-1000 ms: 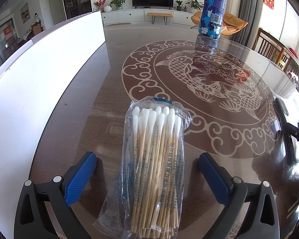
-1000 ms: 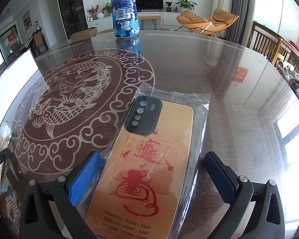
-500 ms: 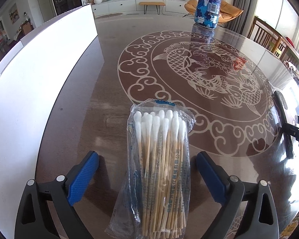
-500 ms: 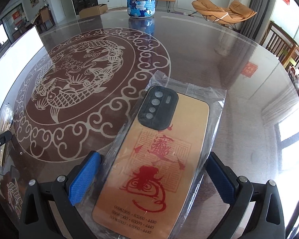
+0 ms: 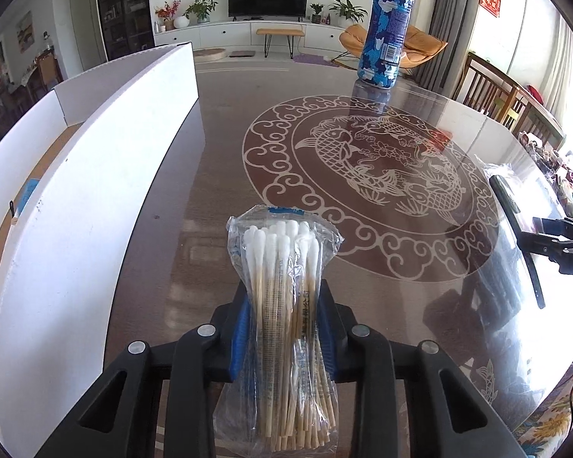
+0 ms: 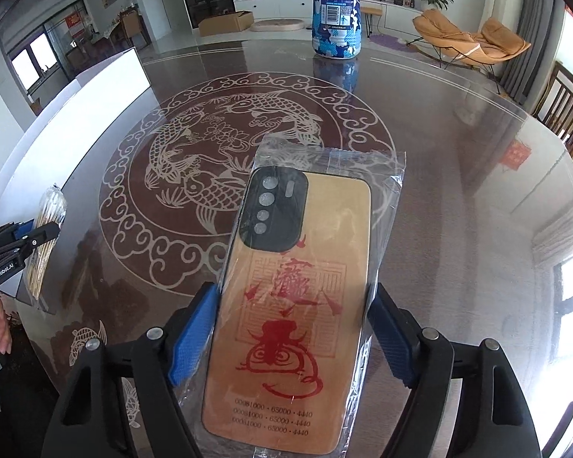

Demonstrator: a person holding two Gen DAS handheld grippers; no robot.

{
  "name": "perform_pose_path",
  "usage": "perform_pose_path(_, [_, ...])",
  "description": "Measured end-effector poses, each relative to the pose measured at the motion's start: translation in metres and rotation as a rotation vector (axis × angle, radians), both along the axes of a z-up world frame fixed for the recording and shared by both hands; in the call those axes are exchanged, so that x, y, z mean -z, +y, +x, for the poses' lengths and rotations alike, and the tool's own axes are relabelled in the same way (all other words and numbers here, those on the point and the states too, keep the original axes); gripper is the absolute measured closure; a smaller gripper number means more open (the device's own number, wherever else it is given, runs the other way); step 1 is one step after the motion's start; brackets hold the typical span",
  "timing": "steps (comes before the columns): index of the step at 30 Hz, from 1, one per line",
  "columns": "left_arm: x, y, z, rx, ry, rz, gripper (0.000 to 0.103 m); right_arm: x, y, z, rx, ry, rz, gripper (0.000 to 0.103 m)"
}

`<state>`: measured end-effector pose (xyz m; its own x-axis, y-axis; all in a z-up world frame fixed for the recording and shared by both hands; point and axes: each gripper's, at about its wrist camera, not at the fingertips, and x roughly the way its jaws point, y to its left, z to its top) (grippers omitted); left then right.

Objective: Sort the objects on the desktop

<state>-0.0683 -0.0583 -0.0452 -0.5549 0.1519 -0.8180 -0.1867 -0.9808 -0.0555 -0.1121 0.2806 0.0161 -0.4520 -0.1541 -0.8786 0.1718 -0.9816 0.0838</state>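
Observation:
My left gripper (image 5: 282, 328) is shut on a clear bag of cotton swabs (image 5: 282, 305) and holds it lifted above the glossy brown table (image 5: 217, 175). My right gripper (image 6: 292, 328) is shut on a bagged orange phone case (image 6: 286, 305) with red print, also lifted off the table. The bag of swabs in the left gripper also shows at the left edge of the right wrist view (image 6: 44, 236). The phone case shows edge-on at the right of the left wrist view (image 5: 515, 236).
A white open box (image 5: 95, 175) stands along the table's left side. A tall blue camouflage bottle (image 5: 386, 26) stands upright at the far side, also in the right wrist view (image 6: 336, 7). Wooden chairs (image 5: 504, 95) stand to the right.
Both grippers were open around their objects lying on the table. Both have closed on them and lifted them, and both views have risen.

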Motion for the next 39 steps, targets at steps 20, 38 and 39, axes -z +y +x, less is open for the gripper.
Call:
perform_pose_path(20, [-0.15, -0.244, -0.005, -0.367, 0.113, 0.036, 0.072, -0.16, -0.327, -0.082, -0.493, 0.212, -0.287, 0.025])
perform_pose_path(38, [-0.047, -0.334, -0.038, -0.6, -0.137, 0.011, 0.058, -0.035, -0.525, -0.14, -0.687, -0.007, -0.168, 0.017])
perform_pose_path(39, [-0.047, -0.334, -0.035, -0.611, -0.133, 0.007, 0.045, -0.031, -0.524, -0.141, -0.682, -0.022, -0.16, 0.007])
